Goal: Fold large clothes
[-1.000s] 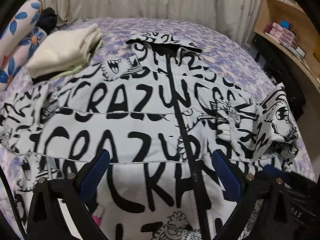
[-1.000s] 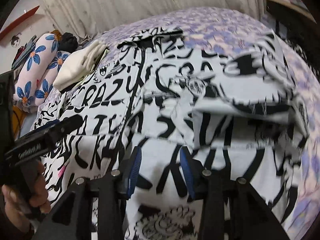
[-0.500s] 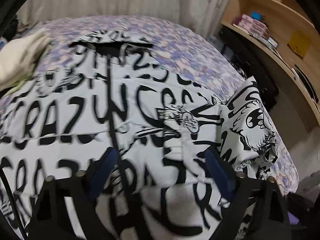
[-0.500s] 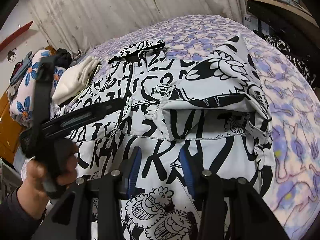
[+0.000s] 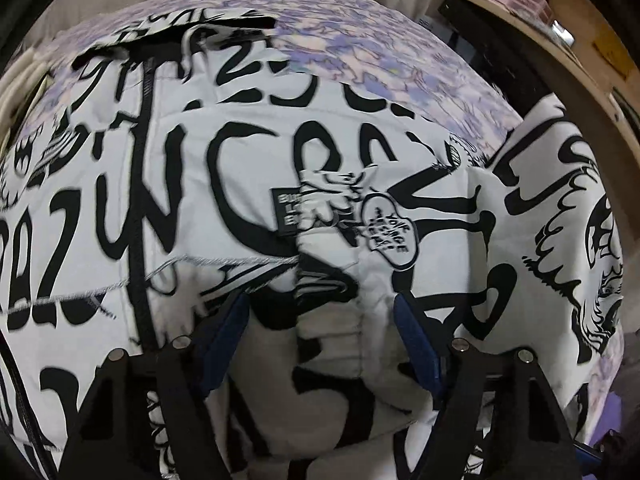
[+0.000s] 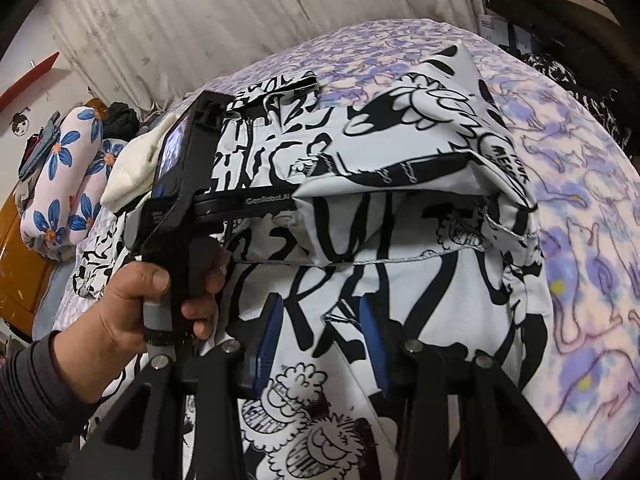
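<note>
Fingers of the left gripper (image 5: 320, 340) stand apart, blue pads either side of a bunched ridge of cloth; I cannot tell whether they have closed on it yet. From the right wrist view the left tool is pushed in under the folded-over sleeve (image 6: 408, 148), its nose hidden by the flap, the person's left hand (image 6: 132, 304) on its handle. Right gripper (image 6: 320, 344) fingers sit at a narrow gap just above the lower body panel, nothing visibly between them; I read it as empty.

Jacket (image 5: 224, 184), white with black lettering, lies spread front-up on the purple floral bedspread (image 6: 580, 280), zip (image 5: 140, 200) running down its middle, collar at the far end. One sleeve is already turned in across the chest; its cuff end hangs loose near the bed's edge.

Step in hand, as I judge it: laying the sleeve flat along the body.

- take the sleeve through both layers near its fold, not a single skin, or it will slide out
- draw it toward the zip line, low over the cloth, so the padded body beneath does not drag
- right gripper could pin the hem side meanwhile
- watch the loose cuff; tuck it inside the side seam before letting go

Risk: puffy fabric springs back, so press after release
</note>
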